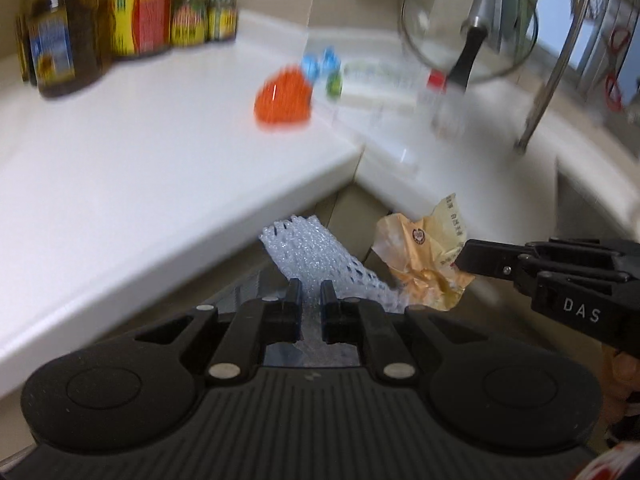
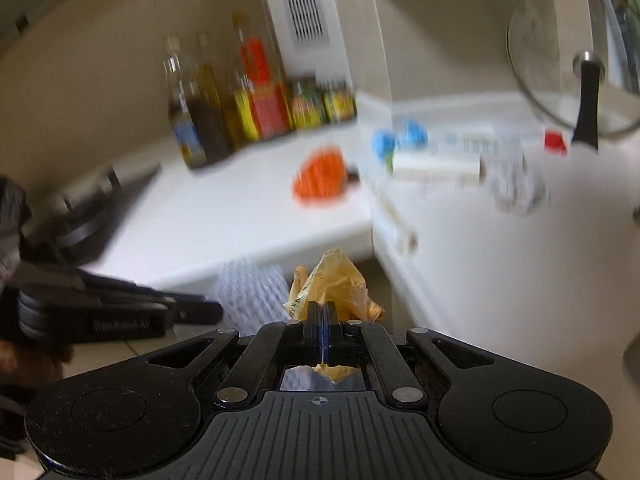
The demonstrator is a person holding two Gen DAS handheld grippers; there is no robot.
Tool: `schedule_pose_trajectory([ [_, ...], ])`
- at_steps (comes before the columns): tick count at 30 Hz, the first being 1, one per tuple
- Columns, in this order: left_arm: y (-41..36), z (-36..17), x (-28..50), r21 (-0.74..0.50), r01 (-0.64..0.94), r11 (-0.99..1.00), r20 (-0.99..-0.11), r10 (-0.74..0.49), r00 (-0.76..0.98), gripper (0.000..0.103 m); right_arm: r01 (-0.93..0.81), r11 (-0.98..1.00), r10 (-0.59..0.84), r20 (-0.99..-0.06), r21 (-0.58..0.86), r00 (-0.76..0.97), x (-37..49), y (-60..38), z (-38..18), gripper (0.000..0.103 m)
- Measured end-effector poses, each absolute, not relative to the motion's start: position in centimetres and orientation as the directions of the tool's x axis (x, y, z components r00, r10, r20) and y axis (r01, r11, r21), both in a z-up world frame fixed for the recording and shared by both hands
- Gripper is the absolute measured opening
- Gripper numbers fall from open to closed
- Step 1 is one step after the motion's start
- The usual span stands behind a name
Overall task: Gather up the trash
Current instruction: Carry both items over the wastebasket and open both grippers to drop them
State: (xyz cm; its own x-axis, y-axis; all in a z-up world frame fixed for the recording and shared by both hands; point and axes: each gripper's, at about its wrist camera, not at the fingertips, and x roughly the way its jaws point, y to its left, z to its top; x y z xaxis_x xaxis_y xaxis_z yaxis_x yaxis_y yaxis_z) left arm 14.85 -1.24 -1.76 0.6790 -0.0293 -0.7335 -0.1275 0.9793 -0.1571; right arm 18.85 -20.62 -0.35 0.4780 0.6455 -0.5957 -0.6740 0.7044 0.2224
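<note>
My left gripper (image 1: pixel 311 286) is shut on a white foam net sleeve (image 1: pixel 316 258) and holds it below the edge of the white counter (image 1: pixel 160 184). My right gripper (image 2: pixel 323 306) is shut on a crumpled yellow wrapper (image 2: pixel 336 282), also held in front of the counter corner. In the left wrist view the wrapper (image 1: pixel 420 256) hangs from the right gripper (image 1: pixel 460 259) just right of the net. In the right wrist view the net (image 2: pixel 250 294) and the left gripper (image 2: pixel 216 312) sit at the left.
On the counter lie an orange net ball (image 1: pixel 284 98), blue and green caps (image 1: pixel 320 66), a white box (image 2: pixel 436 168), a crushed clear bottle with red cap (image 1: pixel 438 100) and a glass lid (image 1: pixel 468 24). Sauce bottles and jars (image 1: pixel 120 20) stand at the back left.
</note>
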Motion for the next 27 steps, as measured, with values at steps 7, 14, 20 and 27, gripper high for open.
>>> schedule_pose_trajectory([
  [7,-1.0,-10.7,15.8,-0.163,-0.117,0.98,-0.813,-0.066,0.578,0.008,-0.611,0.762,0.558,-0.698,0.215,0.449,20.3,-19.4,-8.3,0.001],
  [14,-0.5,-17.1,17.5,-0.188,-0.144,0.972,-0.849,-0.087,0.522,0.031,-0.619,0.763,0.514,-0.754,0.185,0.408,22.5,-18.6,-14.0,0.001],
  [20,0.8,-16.8,17.0,-0.189,-0.184,0.965,-0.859,-0.072,0.508,0.031,-0.62,0.764,0.498,-0.776,0.182,0.386,23.6,-18.4,-15.1,0.001],
  [27,1.6,-15.1,15.7,-0.186,-0.224,0.957,-0.848,-0.041,0.529,0.031,-0.618,0.759,0.501,-0.792,0.207,0.35,23.9,-17.1,-15.6,0.002],
])
